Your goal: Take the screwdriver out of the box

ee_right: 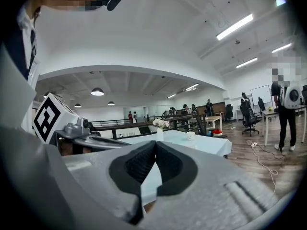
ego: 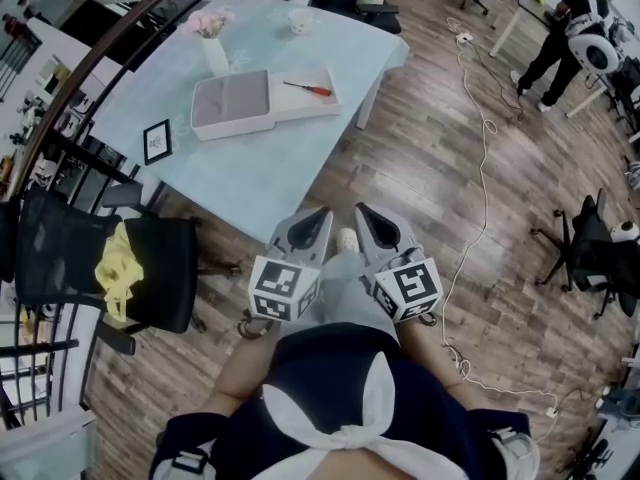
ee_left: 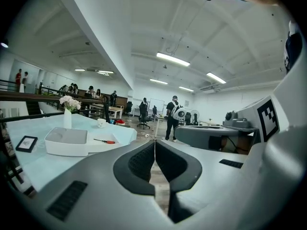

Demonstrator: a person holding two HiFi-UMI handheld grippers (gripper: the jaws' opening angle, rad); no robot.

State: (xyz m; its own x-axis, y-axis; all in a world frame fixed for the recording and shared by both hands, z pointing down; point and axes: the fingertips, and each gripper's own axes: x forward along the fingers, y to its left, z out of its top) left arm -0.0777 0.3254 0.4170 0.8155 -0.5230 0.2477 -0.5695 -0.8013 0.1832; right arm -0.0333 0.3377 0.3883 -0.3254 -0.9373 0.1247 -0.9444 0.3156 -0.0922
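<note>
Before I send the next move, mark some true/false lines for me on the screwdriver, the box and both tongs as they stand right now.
1. The screwdriver lies on the flat right half of the open white box. True.
2. The left tongs are clamped on the screwdriver. False: they are shut on nothing, held near the person's body, well short of the table.
3. The right tongs are shut and empty. True.
4. The vase of flowers stands inside the box. False: it stands on the table just beyond the box.
5. The yellow cloth lies on the table. False: it hangs on the black chair.
</note>
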